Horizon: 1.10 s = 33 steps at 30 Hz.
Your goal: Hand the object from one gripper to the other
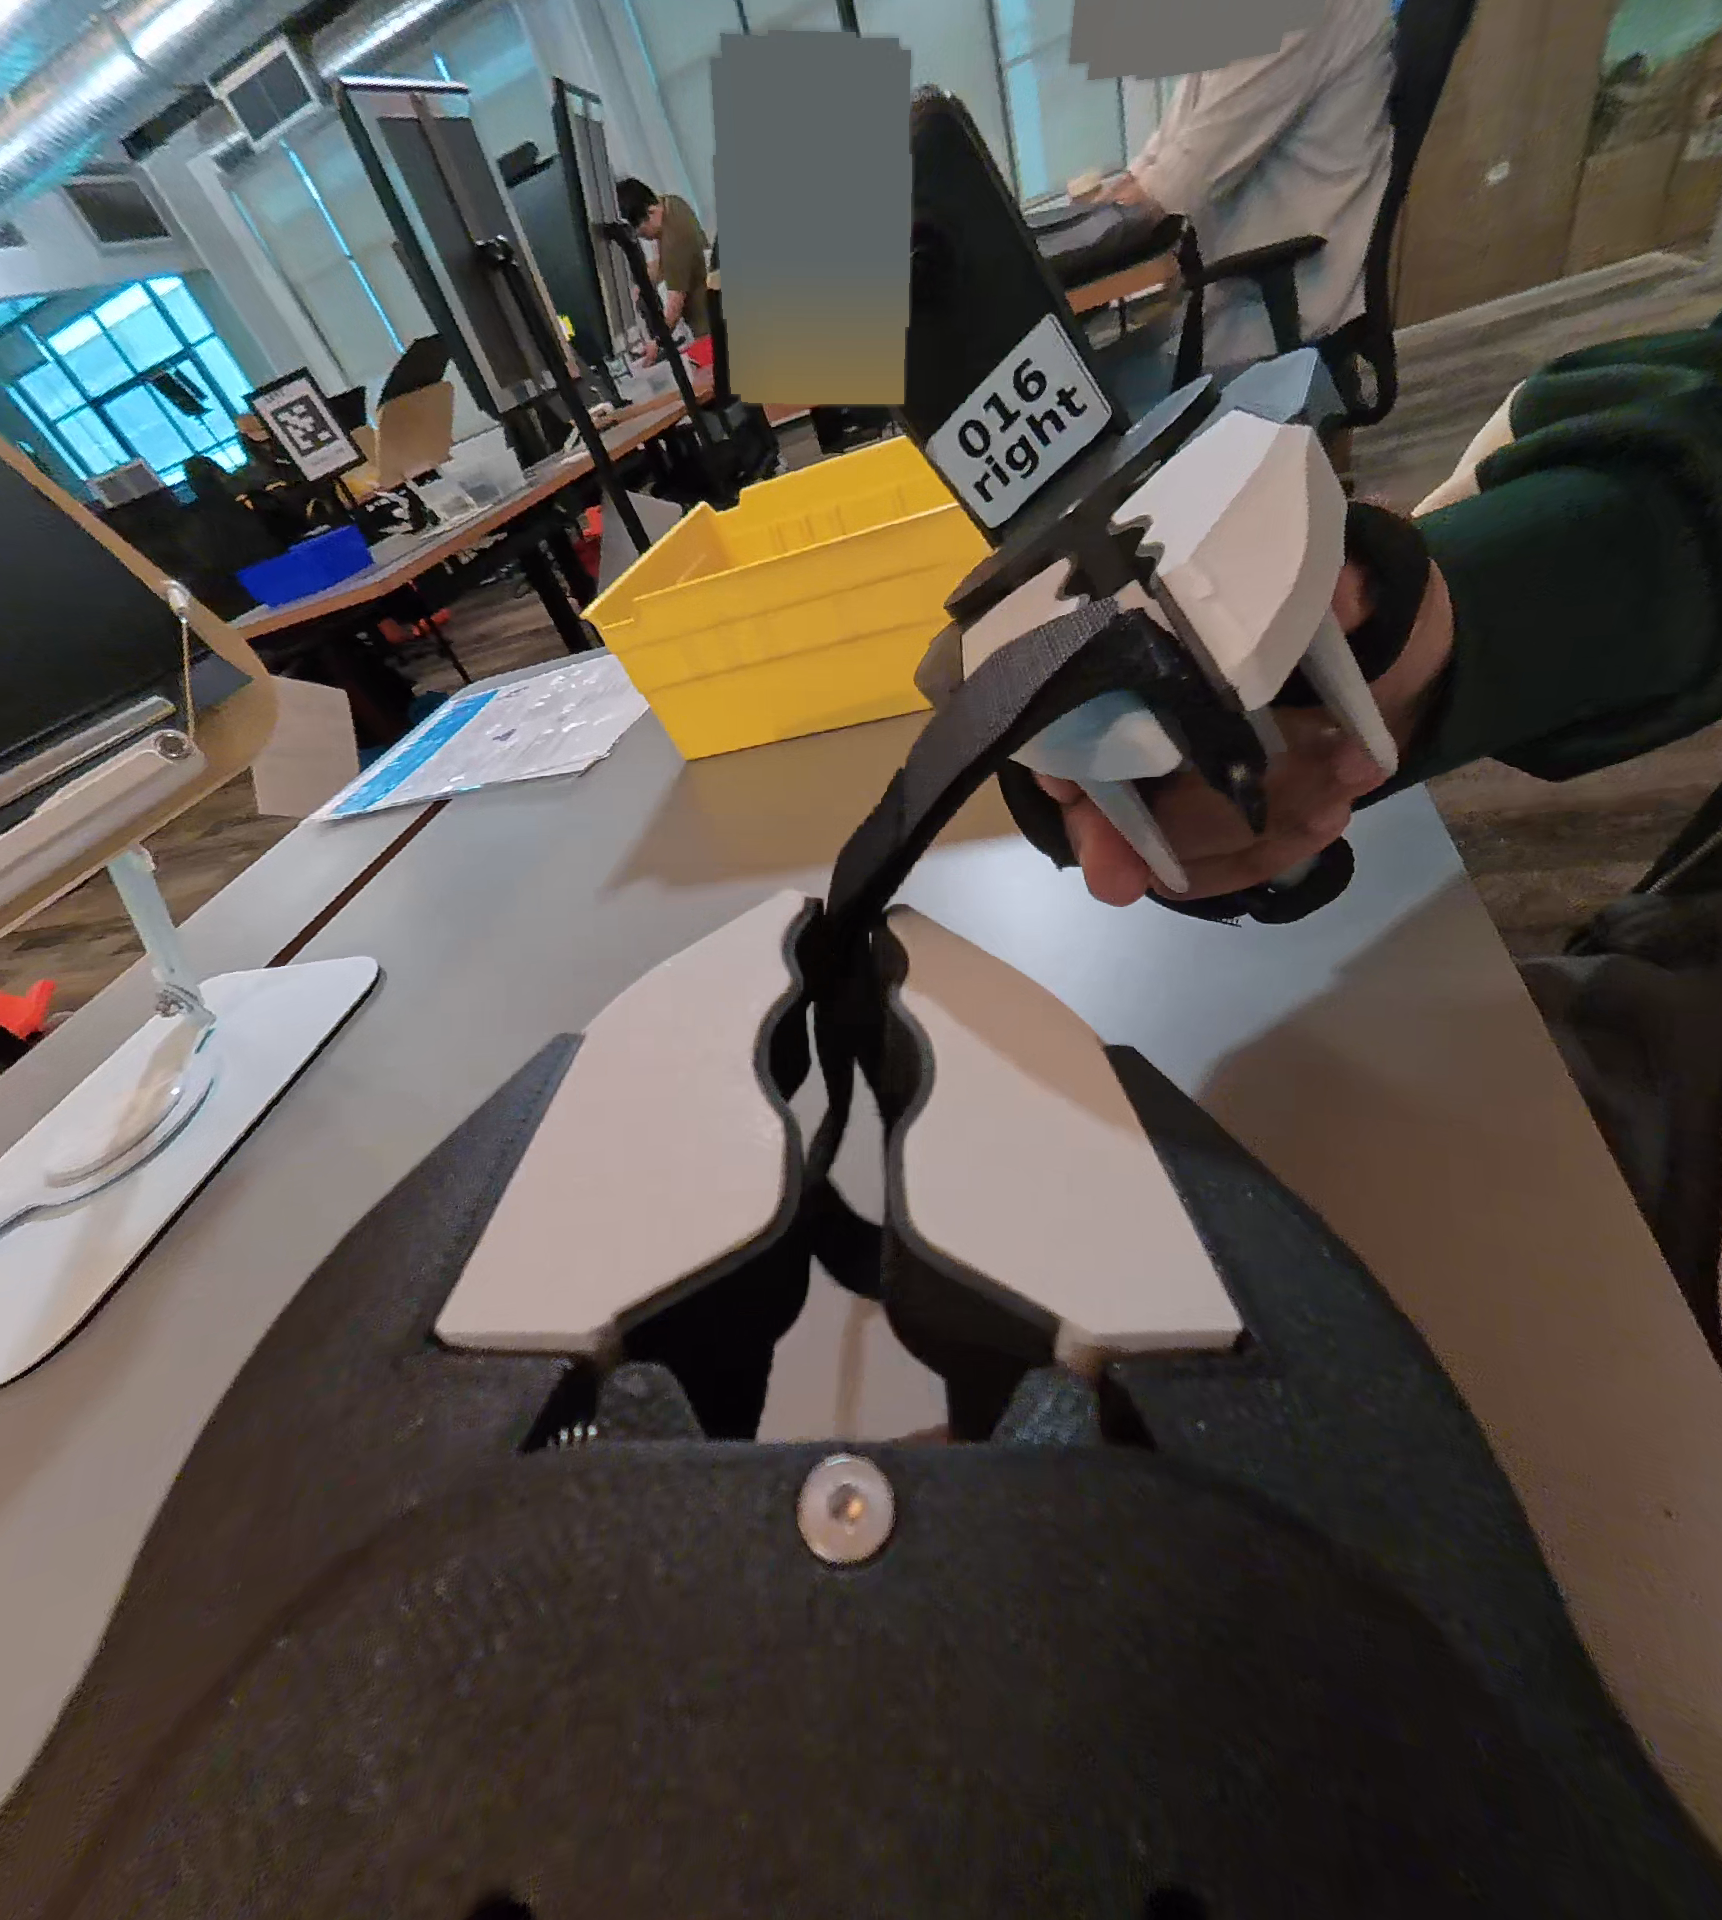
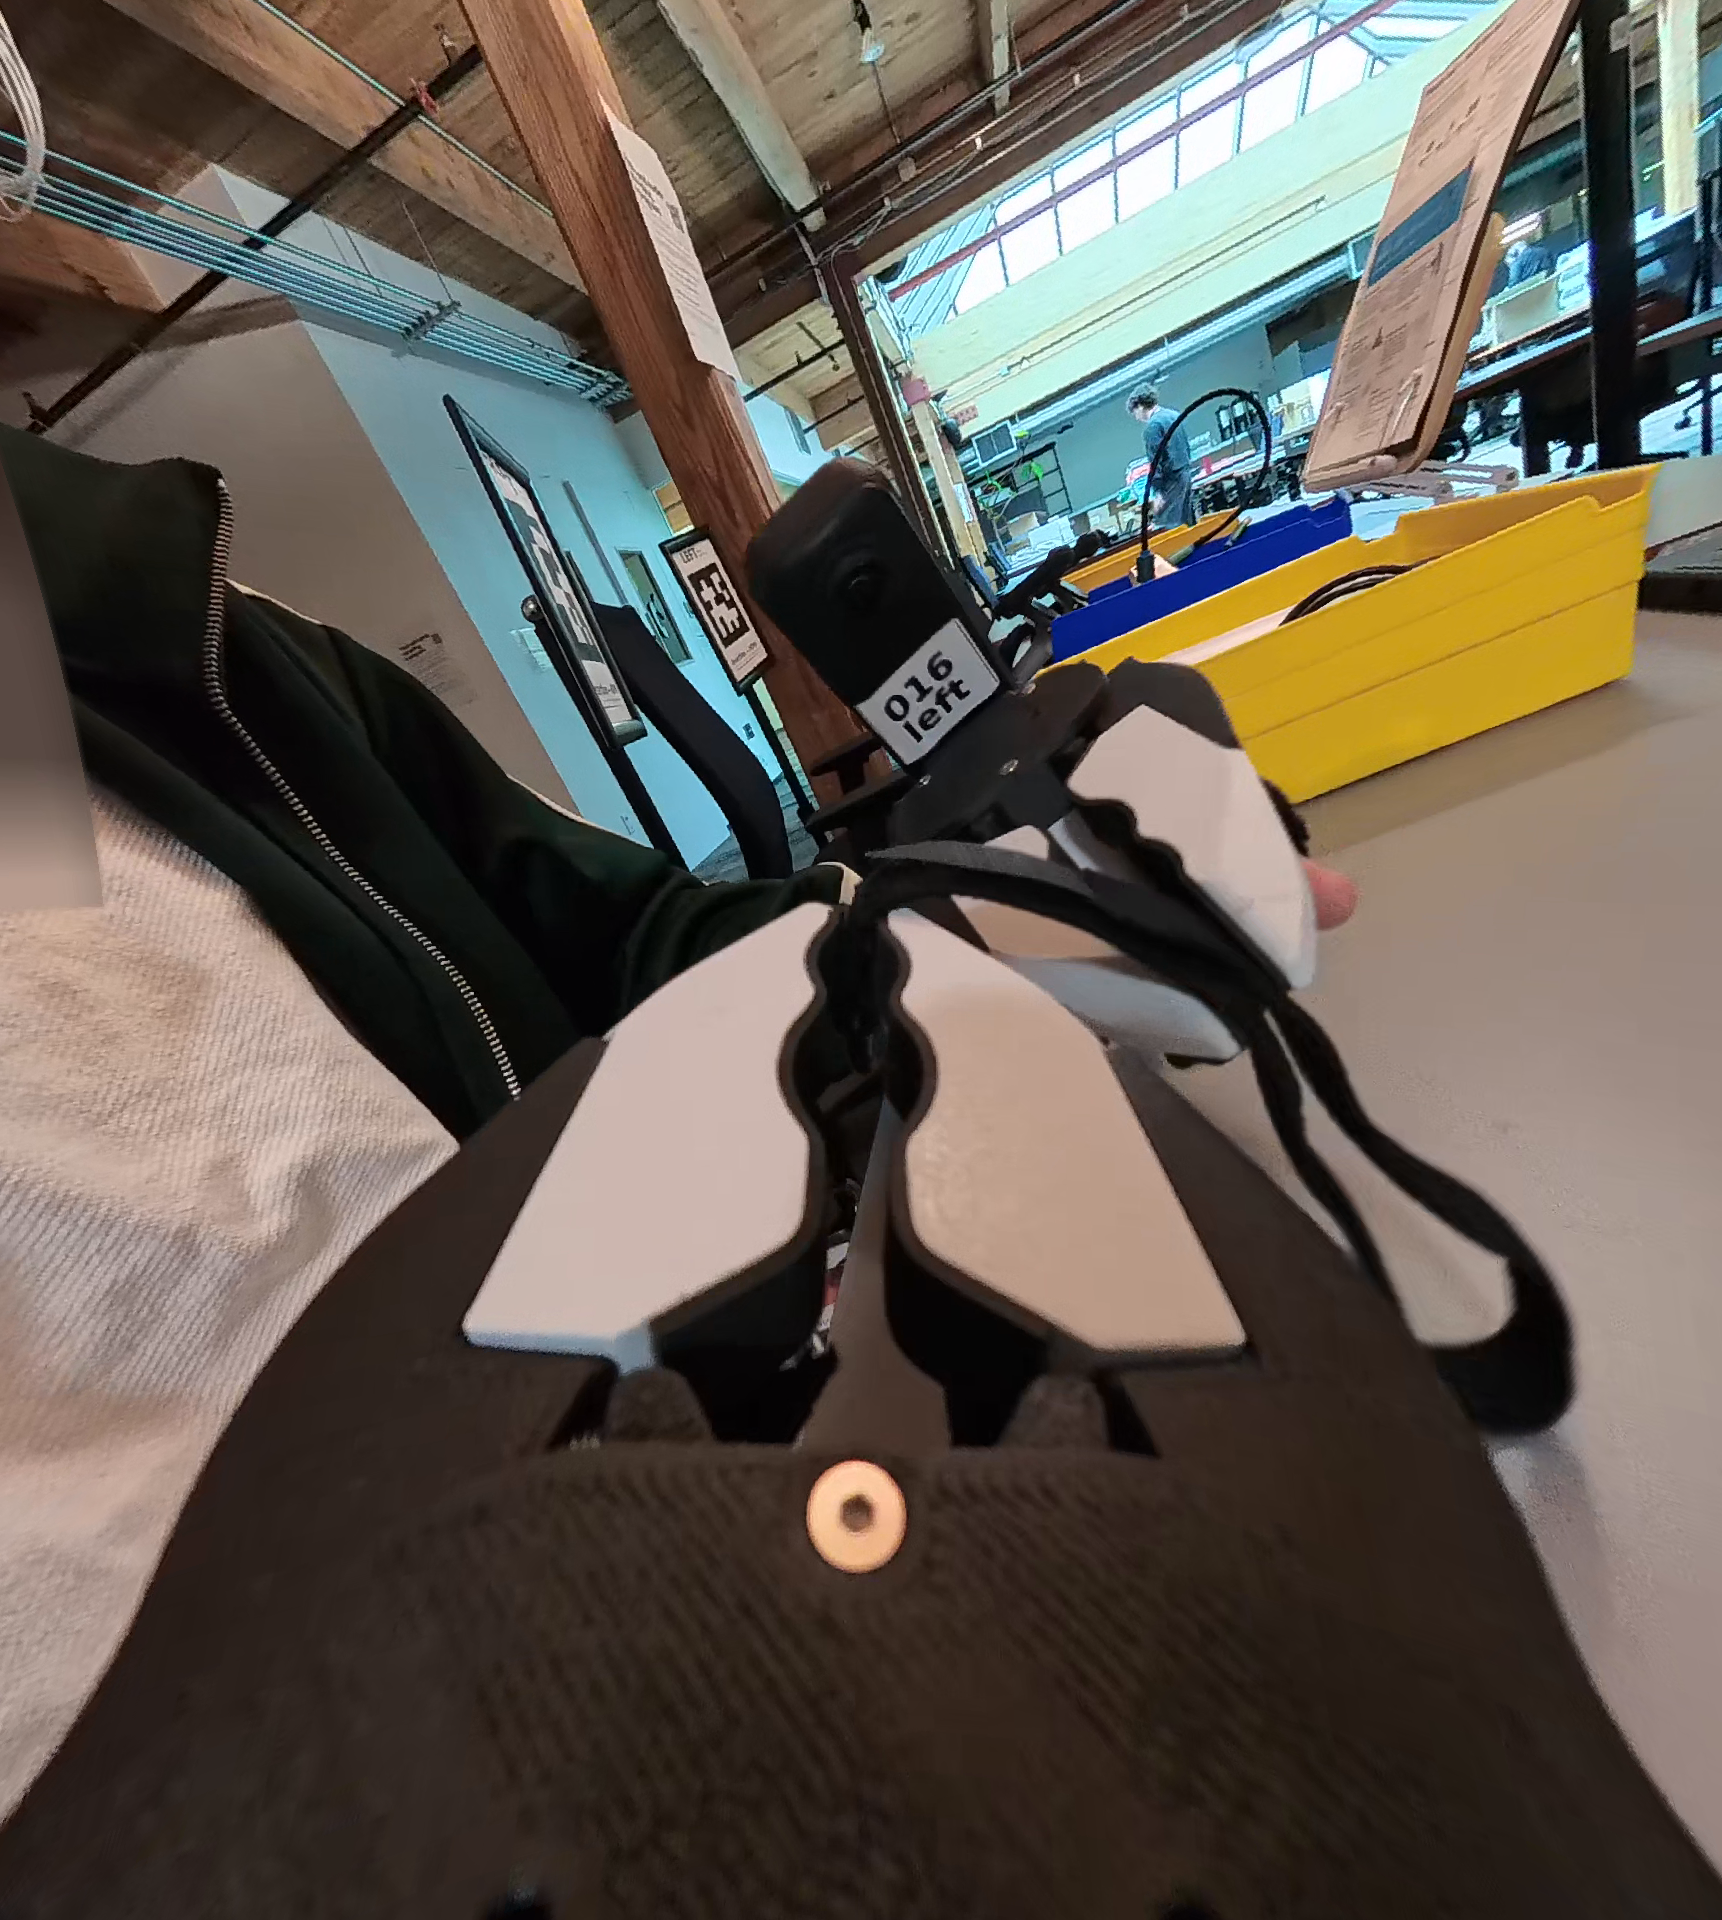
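Observation:
A black webbing strap [image 1: 950, 748] hangs in the air between both grippers above the grey table [image 1: 545, 914]. My left gripper [image 1: 846, 925] is shut on one part of the strap, which bunches between its white fingers [image 1: 670, 1122]. The strap runs up and right to my right gripper [image 1: 1002, 675], held by a hand in a dark green sleeve. In the right wrist view my right gripper [image 2: 852, 925] is shut on the strap [image 2: 1356, 1143], and a loop hangs off to the right. The left gripper [image 2: 1221, 977] sits just beyond, closed on the same strap.
A yellow bin [image 1: 784, 623] stands at the back of the table, with a printed sheet [image 1: 504, 727] to its left. A monitor's white stand base [image 1: 140, 1143] sits at the left. In the right wrist view, blue bins [image 2: 1200, 582] lie behind the yellow bin [image 2: 1408, 665]. People stand in the background. The grippers' ends are close to 7 cm from one another.

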Each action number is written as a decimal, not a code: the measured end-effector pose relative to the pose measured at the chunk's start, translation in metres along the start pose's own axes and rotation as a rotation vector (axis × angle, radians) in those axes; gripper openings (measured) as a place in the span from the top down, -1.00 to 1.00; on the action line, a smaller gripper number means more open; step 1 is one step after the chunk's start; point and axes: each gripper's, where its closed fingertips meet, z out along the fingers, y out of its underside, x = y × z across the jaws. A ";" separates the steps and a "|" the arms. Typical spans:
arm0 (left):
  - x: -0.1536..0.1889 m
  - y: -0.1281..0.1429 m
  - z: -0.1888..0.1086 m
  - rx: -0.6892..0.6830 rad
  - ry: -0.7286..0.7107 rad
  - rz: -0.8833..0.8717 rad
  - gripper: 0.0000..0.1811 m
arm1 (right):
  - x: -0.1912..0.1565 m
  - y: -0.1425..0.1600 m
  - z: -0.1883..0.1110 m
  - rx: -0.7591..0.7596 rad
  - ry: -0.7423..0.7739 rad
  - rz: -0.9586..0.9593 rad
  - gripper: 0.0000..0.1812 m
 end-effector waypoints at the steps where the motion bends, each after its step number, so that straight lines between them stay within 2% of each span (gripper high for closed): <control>1: 0.000 0.000 0.000 -0.003 -0.001 0.001 0.93 | 0.000 0.000 0.000 0.001 -0.001 0.001 0.94; 3: -0.002 0.000 -0.001 -0.007 -0.011 -0.003 0.94 | 0.002 0.000 0.001 0.009 0.005 0.008 0.85; 6: -0.008 -0.002 -0.004 0.005 -0.023 -0.036 0.94 | 0.019 -0.003 -0.001 0.046 0.103 0.026 0.41; 8: -0.013 -0.004 -0.008 0.024 -0.036 -0.070 0.94 | 0.025 -0.010 -0.006 0.092 0.146 0.010 0.33; 15: -0.033 -0.018 -0.025 0.171 -0.029 -0.296 0.95 | 0.050 -0.031 -0.041 0.194 0.317 -0.049 0.44; 18: -0.036 -0.023 -0.028 0.201 -0.021 -0.329 0.95 | 0.057 -0.024 -0.043 0.131 0.356 -0.072 0.52; 23: -0.030 -0.033 -0.029 0.225 0.031 -0.350 0.95 | 0.061 0.001 -0.031 -0.063 0.401 -0.217 0.56; 26: -0.029 -0.038 -0.029 0.236 0.045 -0.363 0.95 | 0.058 0.012 -0.025 -0.138 0.386 -0.269 0.66; 33: -0.026 -0.051 -0.032 0.289 0.085 -0.407 0.95 | 0.063 0.033 -0.019 -0.248 0.376 -0.257 0.64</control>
